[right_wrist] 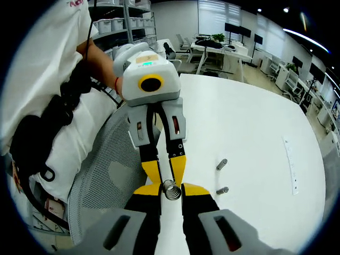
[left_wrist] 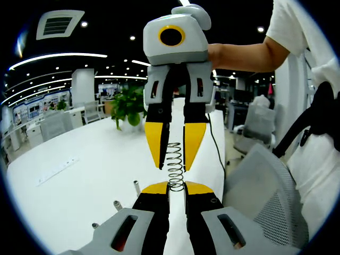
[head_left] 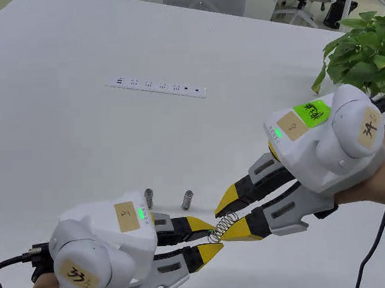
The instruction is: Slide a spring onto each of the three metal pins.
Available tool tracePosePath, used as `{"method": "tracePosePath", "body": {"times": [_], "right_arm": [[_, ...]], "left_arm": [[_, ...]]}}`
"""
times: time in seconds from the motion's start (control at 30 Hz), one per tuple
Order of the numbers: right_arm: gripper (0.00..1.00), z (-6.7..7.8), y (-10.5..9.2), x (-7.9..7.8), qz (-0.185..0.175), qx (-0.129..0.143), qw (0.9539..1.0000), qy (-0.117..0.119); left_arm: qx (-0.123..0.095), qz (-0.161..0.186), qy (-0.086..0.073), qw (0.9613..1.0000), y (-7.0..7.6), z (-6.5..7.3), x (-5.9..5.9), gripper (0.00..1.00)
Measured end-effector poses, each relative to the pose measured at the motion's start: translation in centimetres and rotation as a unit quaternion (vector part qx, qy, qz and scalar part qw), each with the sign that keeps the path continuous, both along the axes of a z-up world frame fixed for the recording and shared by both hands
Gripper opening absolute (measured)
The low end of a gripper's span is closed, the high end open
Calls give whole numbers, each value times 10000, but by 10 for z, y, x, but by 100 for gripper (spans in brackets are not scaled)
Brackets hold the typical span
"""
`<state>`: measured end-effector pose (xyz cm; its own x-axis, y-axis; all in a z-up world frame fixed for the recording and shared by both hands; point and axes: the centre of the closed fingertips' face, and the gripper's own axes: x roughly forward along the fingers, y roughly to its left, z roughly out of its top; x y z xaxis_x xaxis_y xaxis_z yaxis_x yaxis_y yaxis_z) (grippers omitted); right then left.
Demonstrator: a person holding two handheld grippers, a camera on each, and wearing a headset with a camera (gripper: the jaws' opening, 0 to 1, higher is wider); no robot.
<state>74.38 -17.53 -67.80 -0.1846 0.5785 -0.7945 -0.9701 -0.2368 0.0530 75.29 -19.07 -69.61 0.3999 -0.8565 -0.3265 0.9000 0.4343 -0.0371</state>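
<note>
Spring (head_left: 226,225) hangs above the counter (head_left: 84,122), pinched at opposite ends in the narrowed jaws of left gripper (head_left: 216,235) and right gripper (head_left: 220,224), probably a re-grip to align it with a pin (left_wrist: 136,187).

A broad white worktop (head_left: 66,142), plain and matte, stretches away from the viewer. A long, flat white power strip (head_left: 156,87) lies on it towards the far side, set at a slight angle. Nearer, and well apart from the strip, two short metal pins stand upright side by side: the left pin (head_left: 149,197) and the right pin (head_left: 187,198), both ringed by wire coils. In the left gripper view, a third pin (left_wrist: 94,226) stands in line with them, too small to make out in detail.
</note>
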Motion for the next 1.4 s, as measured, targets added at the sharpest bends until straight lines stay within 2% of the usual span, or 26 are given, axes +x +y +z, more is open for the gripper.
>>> {"method": "tracePosePath", "body": {"times": [0.17,0.73,1.4], "right_arm": [[13,-2,-1,-1,83,-92,9999,26],[12,-7,2,-1,167,-261,9995,64],[12,-11,5,-1,43,-219,9997,112]], "left_arm": [[-33,2,10,10000,1,-1,0,10],[48,-65,-14,10000,4,-7,0,10],[79,-78,52,9999,6,-12,-1,14]]}}
